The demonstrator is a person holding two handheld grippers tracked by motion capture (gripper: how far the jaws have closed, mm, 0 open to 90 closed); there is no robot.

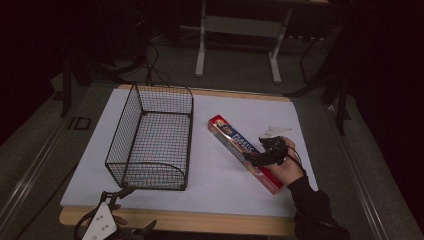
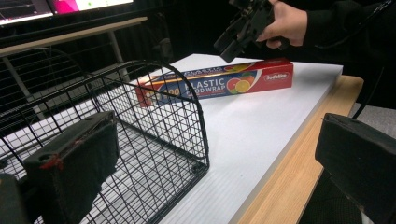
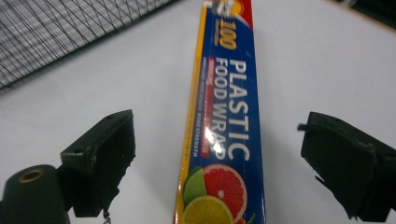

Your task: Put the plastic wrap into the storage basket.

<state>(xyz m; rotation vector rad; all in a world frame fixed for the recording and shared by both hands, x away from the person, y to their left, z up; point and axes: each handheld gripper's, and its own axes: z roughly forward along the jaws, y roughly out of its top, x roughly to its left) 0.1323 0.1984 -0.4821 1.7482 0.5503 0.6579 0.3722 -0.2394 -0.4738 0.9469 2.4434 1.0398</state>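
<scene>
High view: we see the plastic wrap box (image 1: 244, 152) lying flat on the white board (image 1: 210, 200), right of the wire basket (image 1: 153, 137); our right gripper (image 1: 256, 159) hovers over its near half, our left gripper (image 1: 120, 192) at the near left edge.
Left gripper view: we see jaws spread apart by the basket's near end, clamping nothing.
Right gripper view: our jaws stand wide open, straddling the box without touching it.

Black right gripper (image 1: 252, 159) with dark padded jaws, grey three-cornered plate on top, trailing black cable. Black sleeve (image 1: 312, 207). Left gripper (image 1: 122, 192) likewise black, plate pale with small holes.
</scene>
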